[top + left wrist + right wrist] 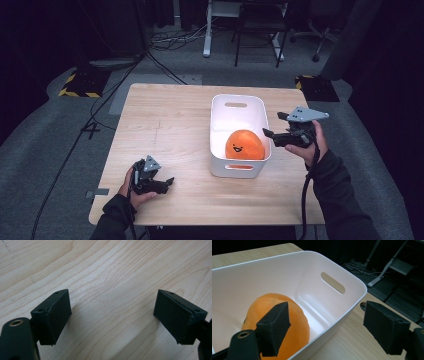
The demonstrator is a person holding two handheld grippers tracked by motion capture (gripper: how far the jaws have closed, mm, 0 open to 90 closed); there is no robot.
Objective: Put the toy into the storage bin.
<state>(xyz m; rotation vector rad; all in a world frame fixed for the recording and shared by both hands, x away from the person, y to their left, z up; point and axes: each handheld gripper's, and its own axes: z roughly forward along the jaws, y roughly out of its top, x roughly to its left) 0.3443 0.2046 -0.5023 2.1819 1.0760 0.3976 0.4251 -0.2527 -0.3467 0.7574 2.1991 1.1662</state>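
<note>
An orange plush ball (244,145) with a smiling face lies in the near end of a white plastic bin (218,121) on the wooden table. My right gripper (275,127) hovers open at the bin's right rim, level with the ball and holding nothing. In the right gripper view one jaw stands over the ball (294,320) inside the bin (342,312), the other outside the rim; that gripper (327,325) is wide apart. My left gripper (167,183) rests low near the table's front left, open and empty, with bare wood between its jaws (112,317).
The wooden table (165,125) has bare room left of the bin. Beyond its far edge are a grey floor, cables, a black chair (257,27) and a white desk leg (206,35). Yellow-black striped blocks (80,85) flank the table.
</note>
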